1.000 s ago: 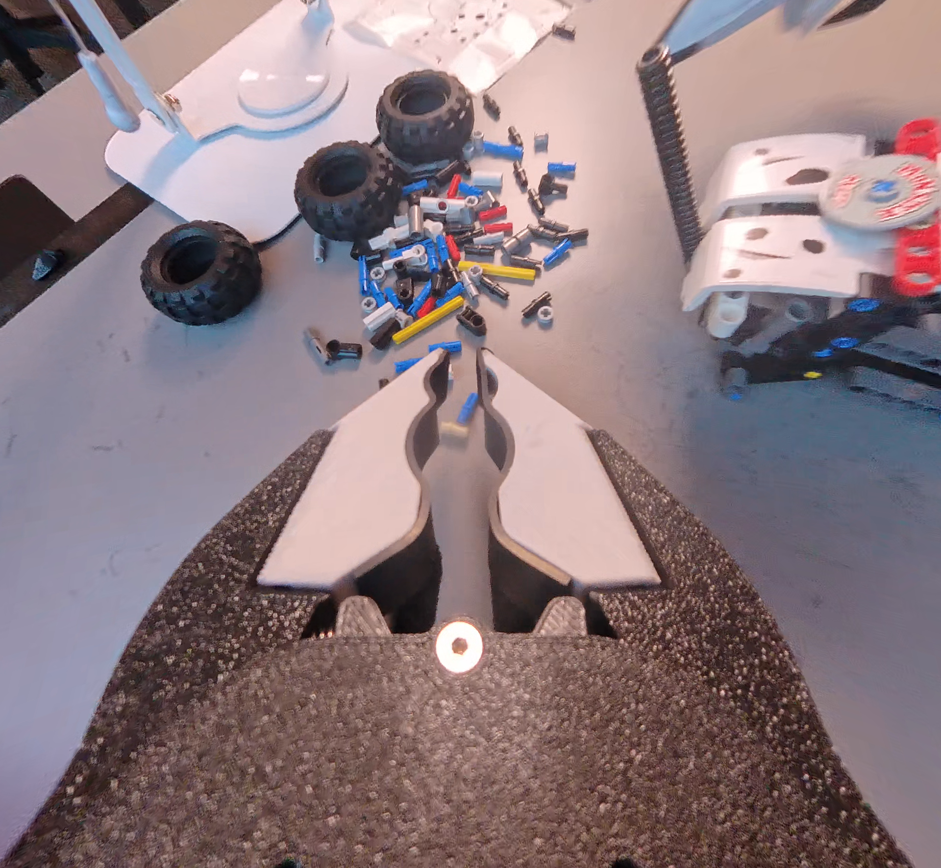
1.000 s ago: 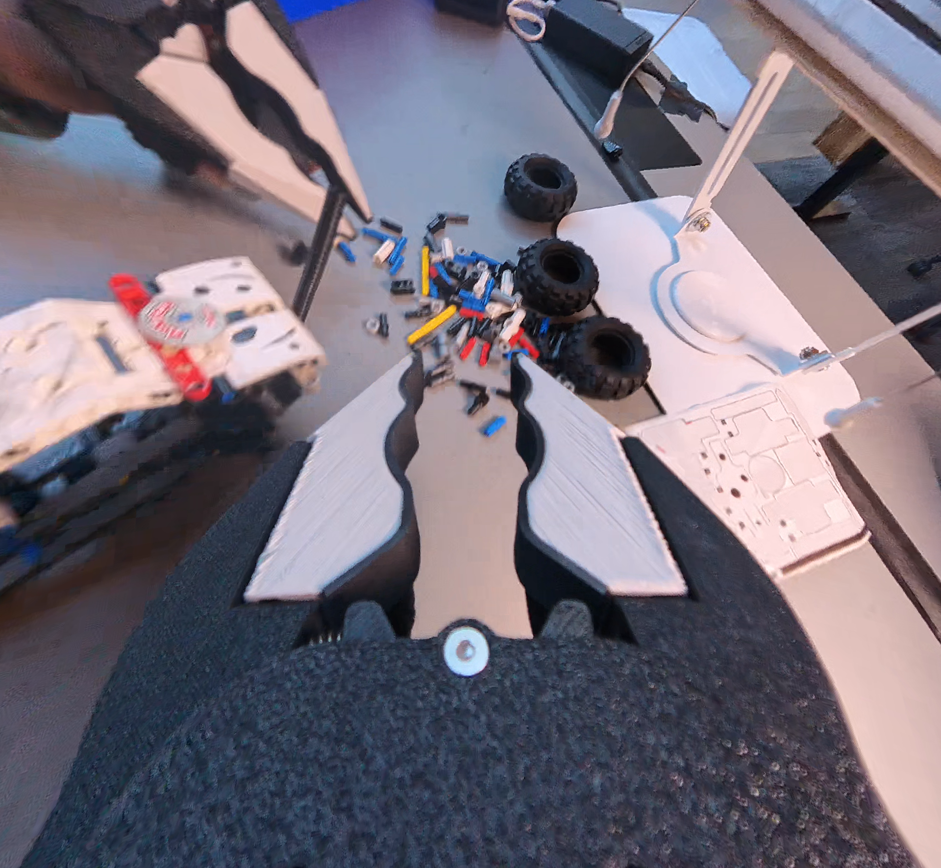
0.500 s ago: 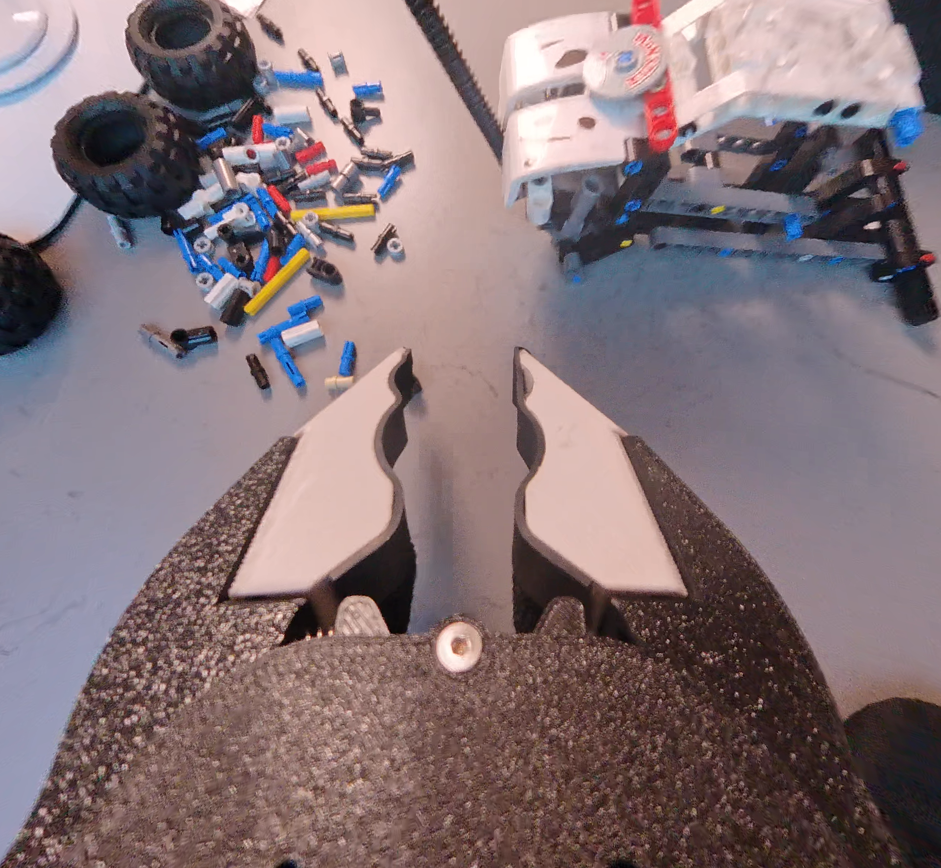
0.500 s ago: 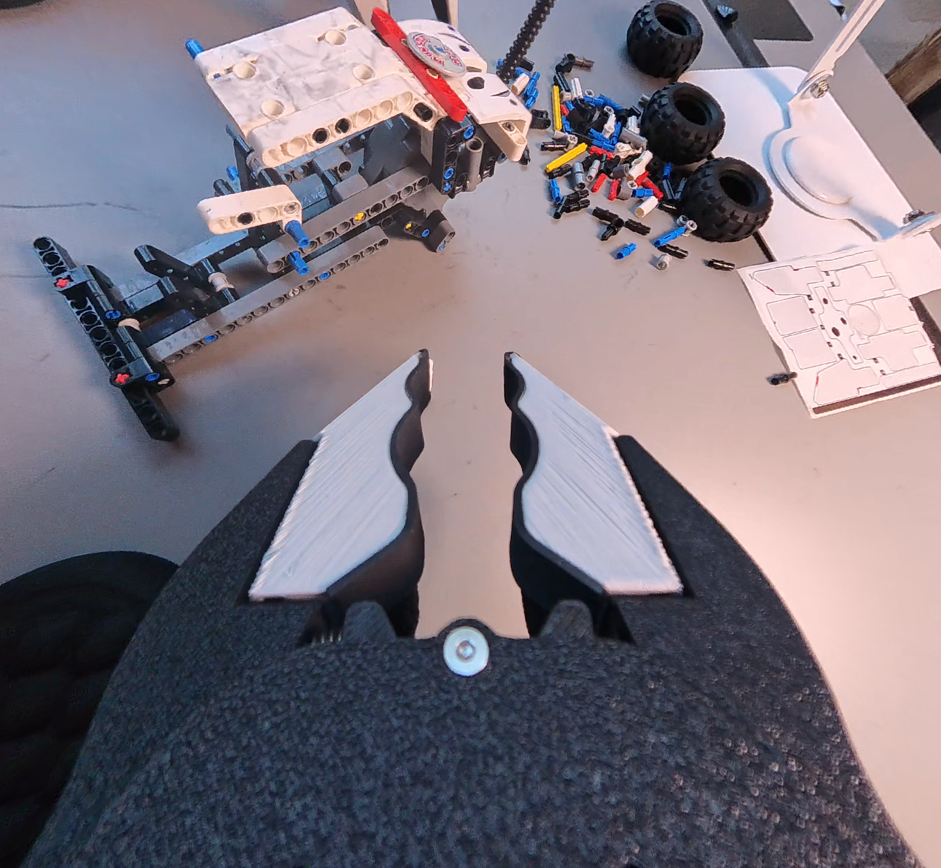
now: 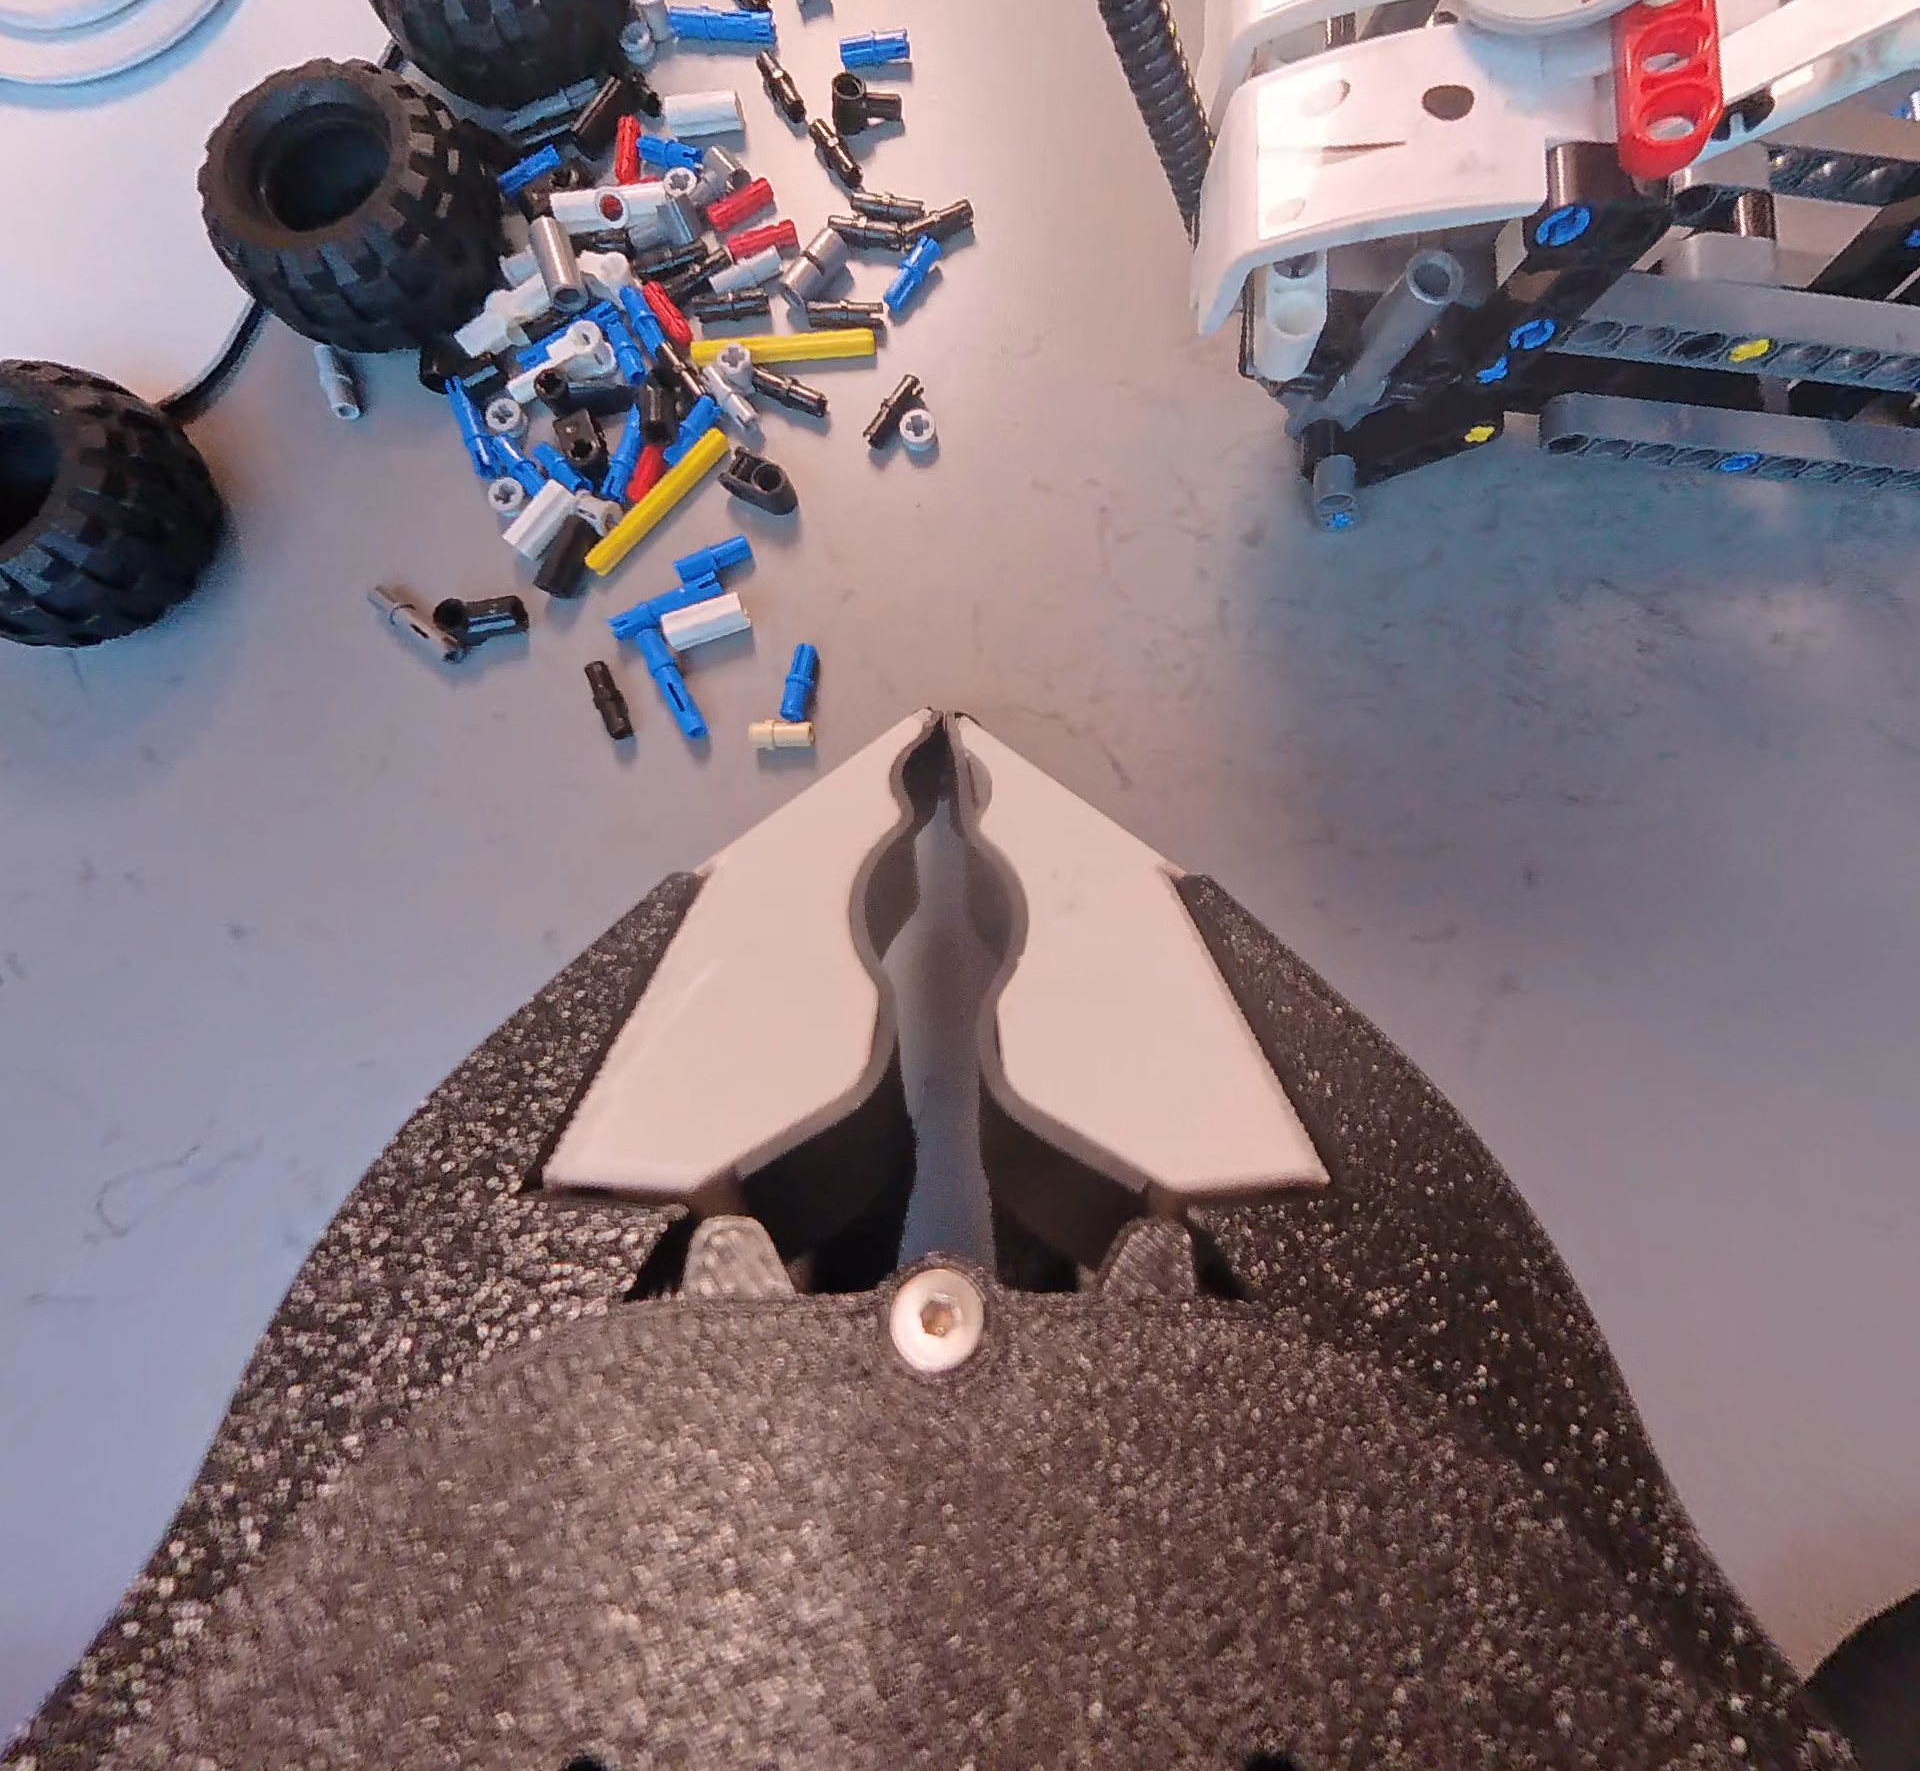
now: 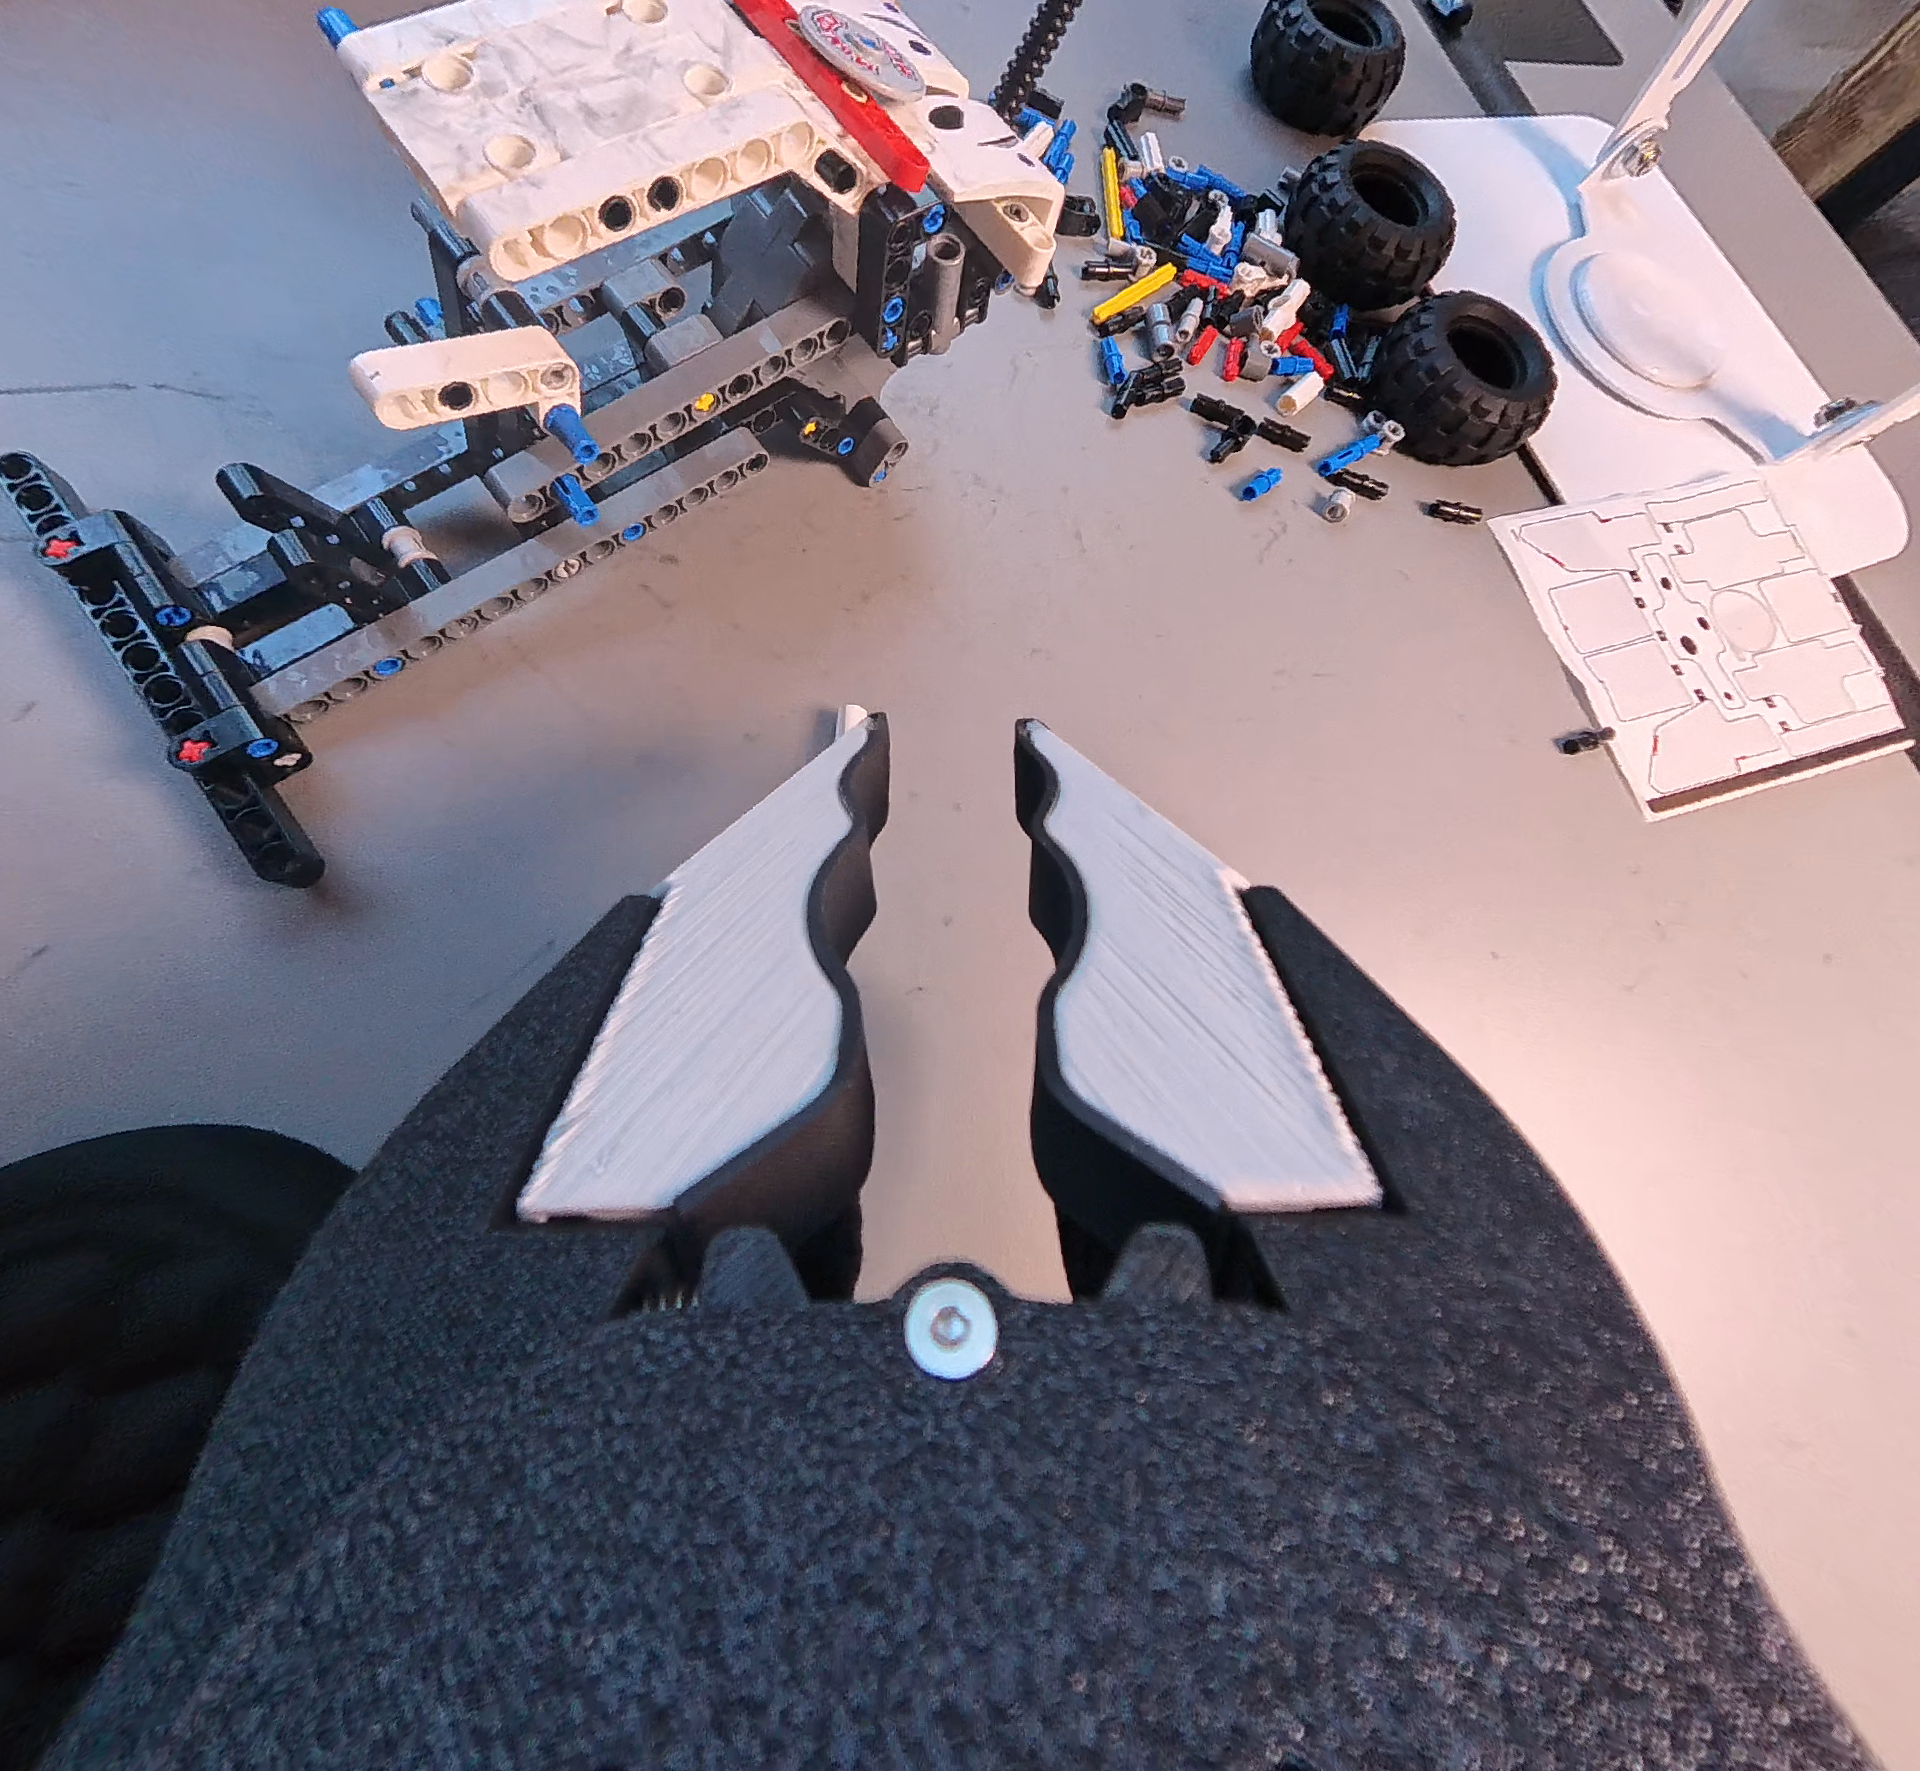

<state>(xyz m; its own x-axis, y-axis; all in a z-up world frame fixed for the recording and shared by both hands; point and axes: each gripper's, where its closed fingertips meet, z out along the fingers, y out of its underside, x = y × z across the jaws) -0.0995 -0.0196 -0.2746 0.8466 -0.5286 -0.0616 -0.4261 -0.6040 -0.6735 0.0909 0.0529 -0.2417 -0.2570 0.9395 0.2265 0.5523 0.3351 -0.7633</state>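
Left wrist view: left gripper (image 5: pixel 943 719) is hovering over the grey table (image 5: pixel 1351 786), fingertips pressed together and pinching nothing, just beside a tan pin (image 5: pixel 781 734) at the near edge of the loose pin pile (image 5: pixel 665 308). Three black tyres (image 5: pixel 343 194) are sitting left of the pile; the white-and-black brick vehicle (image 5: pixel 1455 194) (red beam, round grey badge) is lying upper right. Half a second ago these fingers were spread. Right gripper (image 6: pixel 951 729) is holding its fingers apart over bare table, as before; a sticker sheet (image 6: pixel 1714 641) is lying to its right.
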